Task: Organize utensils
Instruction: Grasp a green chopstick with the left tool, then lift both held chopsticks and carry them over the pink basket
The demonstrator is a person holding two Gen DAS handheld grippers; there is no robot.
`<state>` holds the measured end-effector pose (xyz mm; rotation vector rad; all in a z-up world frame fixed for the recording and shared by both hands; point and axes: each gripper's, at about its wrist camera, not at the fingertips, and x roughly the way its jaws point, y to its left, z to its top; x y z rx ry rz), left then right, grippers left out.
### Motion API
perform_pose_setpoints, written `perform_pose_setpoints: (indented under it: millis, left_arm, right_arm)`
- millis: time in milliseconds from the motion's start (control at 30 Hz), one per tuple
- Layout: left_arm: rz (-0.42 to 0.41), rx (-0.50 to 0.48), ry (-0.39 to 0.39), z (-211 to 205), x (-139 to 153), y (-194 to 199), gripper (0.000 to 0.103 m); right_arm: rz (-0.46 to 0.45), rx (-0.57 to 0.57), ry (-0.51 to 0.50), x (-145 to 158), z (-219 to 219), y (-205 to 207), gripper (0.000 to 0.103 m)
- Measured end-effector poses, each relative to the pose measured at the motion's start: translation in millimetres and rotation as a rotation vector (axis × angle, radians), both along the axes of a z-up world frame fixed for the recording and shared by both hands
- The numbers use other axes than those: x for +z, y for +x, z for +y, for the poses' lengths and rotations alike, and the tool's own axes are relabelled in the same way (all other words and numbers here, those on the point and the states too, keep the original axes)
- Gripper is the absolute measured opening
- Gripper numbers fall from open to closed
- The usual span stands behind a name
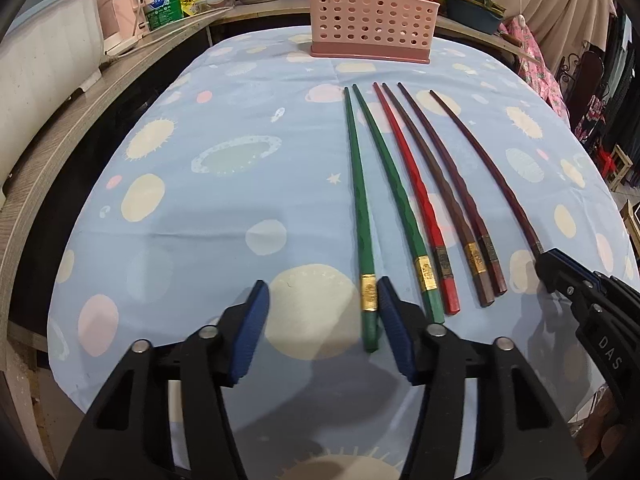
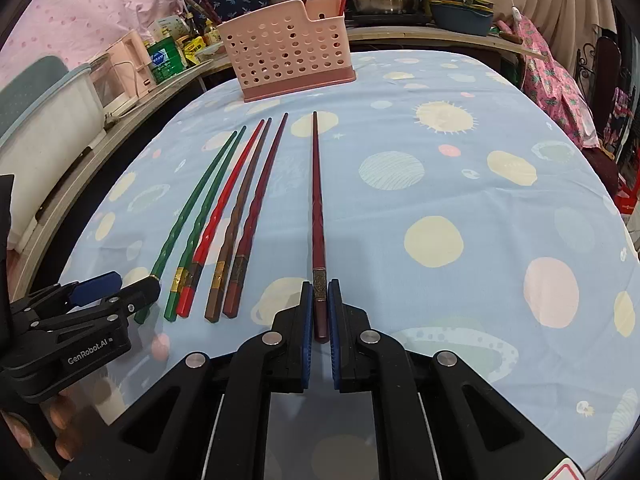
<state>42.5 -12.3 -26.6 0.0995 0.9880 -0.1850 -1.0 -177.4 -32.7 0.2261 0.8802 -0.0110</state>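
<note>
Lying side by side on the tablecloth (image 1: 224, 208): six chopsticks, tips toward the holder (image 1: 370, 20), thick ends toward the grippers.

- Green pair (image 1: 384, 184): leftmost. The outer stick's thick end sits just inside the left gripper's (image 1: 322, 320) inner pad; whether pad and stick touch cannot be told.
- Red chopstick (image 1: 412, 196): just beside the greens.
- Brown chopstick (image 1: 436, 196) and first maroon chopstick (image 1: 452, 184): close together, gold bands near the thick ends.
- Second maroon chopstick (image 2: 318, 216): apart from the rest, its thick end between the right gripper's (image 2: 318, 312) fingers.
- Left gripper: jaws wide, nothing clamped.
- Right gripper: jaws narrow, pads closed against the second maroon chopstick.
- Holder: pink, perforated, upright at the table's far end, sticks standing in it.
</note>
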Motion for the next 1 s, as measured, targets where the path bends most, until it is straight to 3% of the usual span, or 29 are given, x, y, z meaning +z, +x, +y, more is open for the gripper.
perform_pose_setpoints:
  millis: [67,133,300,467,733,1000]
  left_arm:
    - [-0.001,0.0,0.0,2.0,1.5,1.7,0.019]
    - [0.01,-0.003,-0.015,5.2,2.3,4.5,0.009]
    - [0.021,0.014,-0.041,15.2,7.8,8.4,0.008]
    - [-0.014,0.038,-0.07,29.1,31.6,11.4,0.007]
    - [-0.124,0.085,-0.158,53.3,95.8,24.4,0.007]
    - [-0.248,0.112,-0.195,69.3,159.7,61.3,0.007]
  right_arm:
    - [0.001,0.002,-0.001,0.2,0.1,0.0,0.007]
    - [0.003,0.007,0.0,0.5,-0.5,-0.8,0.007]
    - [-0.004,-0.002,0.002,8.6,-8.3,-3.8,0.007]
    - [-0.055,-0.032,0.022,35.8,-25.1,-5.8,0.007]
    - [-0.194,-0.076,0.029,99.9,-53.9,1.5,0.007]
    - [-0.32,-0.121,0.037,159.1,-87.7,27.6,0.007]
